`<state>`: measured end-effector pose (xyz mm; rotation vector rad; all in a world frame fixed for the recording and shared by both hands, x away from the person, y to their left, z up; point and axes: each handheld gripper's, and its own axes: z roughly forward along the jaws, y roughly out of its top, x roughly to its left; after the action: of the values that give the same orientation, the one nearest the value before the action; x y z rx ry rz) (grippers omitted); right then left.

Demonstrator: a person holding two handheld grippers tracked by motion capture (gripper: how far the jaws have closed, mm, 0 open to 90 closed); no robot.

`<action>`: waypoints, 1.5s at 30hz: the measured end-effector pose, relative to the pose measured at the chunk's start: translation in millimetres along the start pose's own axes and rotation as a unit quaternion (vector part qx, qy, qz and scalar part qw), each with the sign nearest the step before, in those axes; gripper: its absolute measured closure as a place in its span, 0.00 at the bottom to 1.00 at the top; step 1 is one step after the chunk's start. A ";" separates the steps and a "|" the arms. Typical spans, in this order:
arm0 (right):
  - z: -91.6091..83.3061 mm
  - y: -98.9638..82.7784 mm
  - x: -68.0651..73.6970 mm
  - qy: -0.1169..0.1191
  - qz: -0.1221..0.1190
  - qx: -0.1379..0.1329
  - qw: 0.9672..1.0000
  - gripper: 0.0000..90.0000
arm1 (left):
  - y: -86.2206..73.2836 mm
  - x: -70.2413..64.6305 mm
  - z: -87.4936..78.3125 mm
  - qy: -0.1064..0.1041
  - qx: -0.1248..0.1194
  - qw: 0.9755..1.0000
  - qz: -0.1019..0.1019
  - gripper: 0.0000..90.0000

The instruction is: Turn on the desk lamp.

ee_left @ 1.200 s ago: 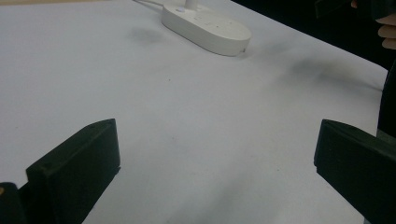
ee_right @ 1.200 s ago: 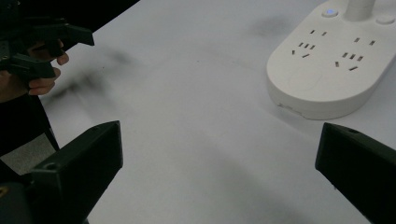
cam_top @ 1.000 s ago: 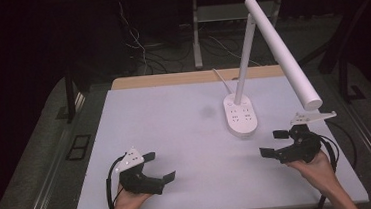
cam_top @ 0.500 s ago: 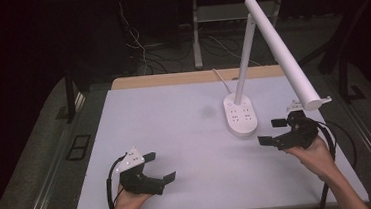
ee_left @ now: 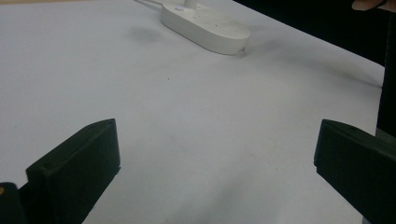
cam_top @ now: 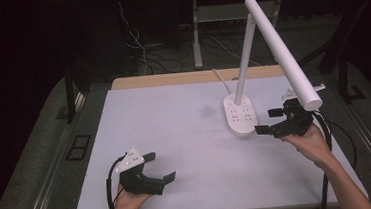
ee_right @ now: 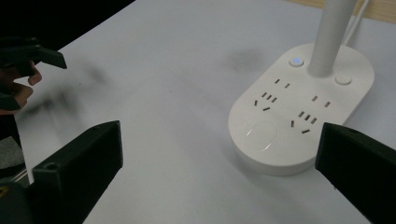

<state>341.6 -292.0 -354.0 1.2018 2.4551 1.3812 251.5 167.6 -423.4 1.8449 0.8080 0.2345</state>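
A white desk lamp stands at the right of the table: its oval base point(cam_top: 239, 115) carries sockets and buttons, and its long bar head point(cam_top: 282, 51) reaches out over my right hand. My right gripper point(cam_top: 268, 121) is open, just right of the base, and points at it. In the right gripper view the base point(ee_right: 299, 107) lies between and beyond the wide jaws of that gripper point(ee_right: 219, 172). My left gripper point(cam_top: 160, 166) is open near the front left edge, low over bare table. In the left gripper view the base point(ee_left: 205, 28) lies far ahead.
The white table top point(cam_top: 175, 125) has a wooden strip point(cam_top: 171, 79) along its far edge. The lamp's cable point(cam_top: 220, 76) runs off the back. The lamp head hangs just above my right gripper. My left gripper point(ee_right: 28, 56) shows far off in the right gripper view.
My right gripper has moved forward and to the left, closer to the lamp base, under the lamp head. The left gripper has stayed where it was.
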 end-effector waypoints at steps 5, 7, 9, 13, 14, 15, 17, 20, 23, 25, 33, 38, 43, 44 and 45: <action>4.4 4.2 -5.9 -0.003 0.000 0.005 1.000 0.01 | -0.1 0.4 -0.4 0.001 -0.001 1.000 -0.002 0.00; 6.0 7.8 -10.2 -0.004 0.000 0.005 1.000 0.01 | 0.0 0.5 -0.5 0.001 -0.001 1.000 -0.002 0.00; 6.7 10.5 -12.7 -0.004 0.000 0.001 1.000 0.01 | 0.0 0.3 -0.2 0.001 0.000 1.000 -0.002 0.00; 8.7 15.5 -17.9 -0.005 0.002 -0.004 1.000 0.01 | 0.1 -0.3 0.3 -0.001 0.001 1.000 -0.001 0.00; 9.4 16.5 -18.8 -0.006 0.003 -0.005 1.000 0.01 | 0.1 -0.3 0.3 -0.001 0.001 1.000 -0.001 0.00; 10.0 17.4 -20.0 -0.005 0.002 -0.006 1.000 0.01 | 0.1 -0.2 0.3 -0.001 0.001 1.000 -0.001 0.00; 11.7 19.4 -22.1 -0.006 0.002 -0.004 1.000 0.01 | 0.0 0.0 0.2 -0.001 0.001 1.000 -0.001 0.00; 13.8 21.7 -24.1 -0.007 0.001 -0.002 1.000 0.01 | -0.1 0.2 0.2 -0.001 0.001 1.000 -0.002 0.00; 18.8 27.3 -29.0 -0.011 0.001 0.006 1.000 0.01 | 0.1 -0.1 0.5 -0.003 0.002 1.000 -0.001 0.00; 21.3 30.2 -31.5 -0.013 0.002 0.007 1.000 0.01 | 0.2 -0.4 0.7 -0.003 0.002 1.000 0.001 0.00; 30.6 42.3 -41.0 -0.020 0.001 0.010 1.000 0.01 | 0.1 -1.2 1.2 -0.005 0.005 1.000 0.002 0.00; 37.0 47.6 -46.1 -0.023 0.005 0.012 1.000 0.01 | 0.1 -0.8 1.0 -0.006 0.004 1.000 0.002 0.00; 43.0 51.0 -53.0 -0.031 0.007 0.015 0.999 0.01 | 0.1 -0.5 0.6 -0.006 0.003 1.000 0.001 0.00; 43.9 51.7 -54.5 -0.034 0.007 0.015 0.999 0.01 | 0.1 -0.5 0.5 -0.006 0.003 1.000 0.001 0.00; 44.8 52.1 -56.0 -0.036 0.010 0.015 0.999 0.05 | 0.1 -0.4 0.4 -0.006 0.002 1.000 0.001 0.00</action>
<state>429.8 -283.3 -357.5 1.2623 2.4296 1.2878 251.4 167.0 -423.4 1.8506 0.7990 0.2240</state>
